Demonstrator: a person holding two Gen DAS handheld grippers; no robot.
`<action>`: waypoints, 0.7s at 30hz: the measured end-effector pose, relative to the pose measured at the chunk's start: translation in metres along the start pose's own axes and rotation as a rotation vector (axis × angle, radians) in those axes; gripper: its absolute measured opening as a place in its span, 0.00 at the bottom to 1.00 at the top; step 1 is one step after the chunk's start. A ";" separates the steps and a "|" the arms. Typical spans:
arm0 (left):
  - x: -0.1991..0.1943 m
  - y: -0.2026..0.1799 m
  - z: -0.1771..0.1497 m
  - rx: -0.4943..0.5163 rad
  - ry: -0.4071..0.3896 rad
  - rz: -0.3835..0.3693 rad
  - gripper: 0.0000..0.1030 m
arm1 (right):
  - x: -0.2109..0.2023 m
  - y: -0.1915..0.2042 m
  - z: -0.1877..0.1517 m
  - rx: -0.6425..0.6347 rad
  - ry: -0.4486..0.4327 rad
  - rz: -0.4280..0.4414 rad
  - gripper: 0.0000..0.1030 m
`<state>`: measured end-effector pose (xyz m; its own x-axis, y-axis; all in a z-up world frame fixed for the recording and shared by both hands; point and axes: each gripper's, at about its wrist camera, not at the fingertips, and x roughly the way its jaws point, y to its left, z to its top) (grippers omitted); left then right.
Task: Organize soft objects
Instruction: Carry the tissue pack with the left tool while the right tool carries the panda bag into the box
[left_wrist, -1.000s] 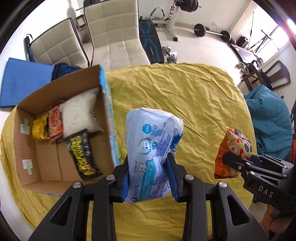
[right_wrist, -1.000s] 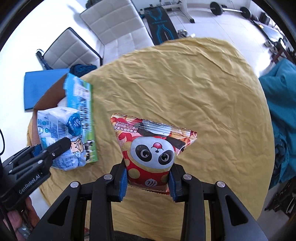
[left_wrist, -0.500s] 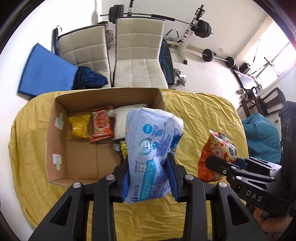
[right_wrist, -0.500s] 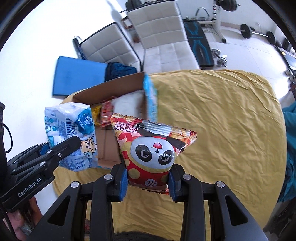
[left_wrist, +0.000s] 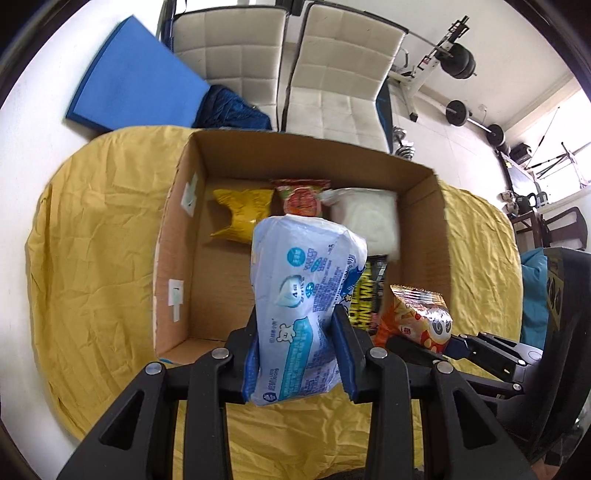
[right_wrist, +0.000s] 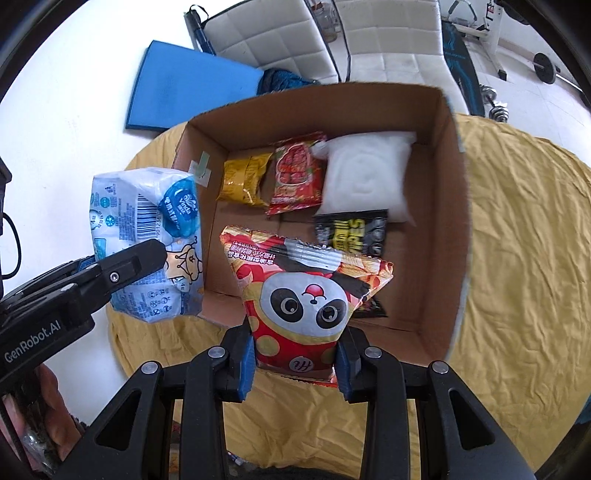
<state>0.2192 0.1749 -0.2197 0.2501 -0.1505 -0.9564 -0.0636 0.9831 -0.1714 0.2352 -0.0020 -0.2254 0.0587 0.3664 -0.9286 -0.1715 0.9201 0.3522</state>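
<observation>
My left gripper (left_wrist: 299, 332) is shut on a blue-and-white tissue pack (left_wrist: 303, 295), held upright over the near edge of the open cardboard box (left_wrist: 166, 236); the pack also shows in the right wrist view (right_wrist: 147, 240). My right gripper (right_wrist: 295, 354) is shut on a red panda snack bag (right_wrist: 306, 295), held above the box's near wall (right_wrist: 436, 339); the bag also shows in the left wrist view (left_wrist: 417, 317). Inside the box lie a yellow packet (right_wrist: 243, 181), a red packet (right_wrist: 299, 173), a white soft pack (right_wrist: 365, 177) and a black-and-yellow packet (right_wrist: 351, 230).
The box stands on a table under a wrinkled yellow cloth (left_wrist: 92, 229). Two white chairs (left_wrist: 340, 77) and a blue mat (left_wrist: 136, 81) are beyond the table. Gym equipment (left_wrist: 458, 62) stands at the back right.
Both grippers have moved left with their packs, from over the bare yellow cloth to over the box's near side. Both grips are unchanged.
</observation>
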 end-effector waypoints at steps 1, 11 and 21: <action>0.007 0.008 0.002 -0.006 0.015 0.004 0.31 | 0.010 0.004 0.003 -0.006 0.007 -0.003 0.36; 0.087 0.058 0.016 -0.050 0.192 -0.014 0.31 | 0.097 0.010 0.025 0.006 0.118 -0.016 0.36; 0.151 0.083 0.024 -0.087 0.362 -0.037 0.33 | 0.162 -0.002 0.042 0.094 0.205 0.035 0.36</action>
<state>0.2749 0.2365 -0.3733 -0.1030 -0.2282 -0.9681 -0.1463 0.9662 -0.2122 0.2865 0.0615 -0.3719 -0.1488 0.3715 -0.9164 -0.0772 0.9196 0.3853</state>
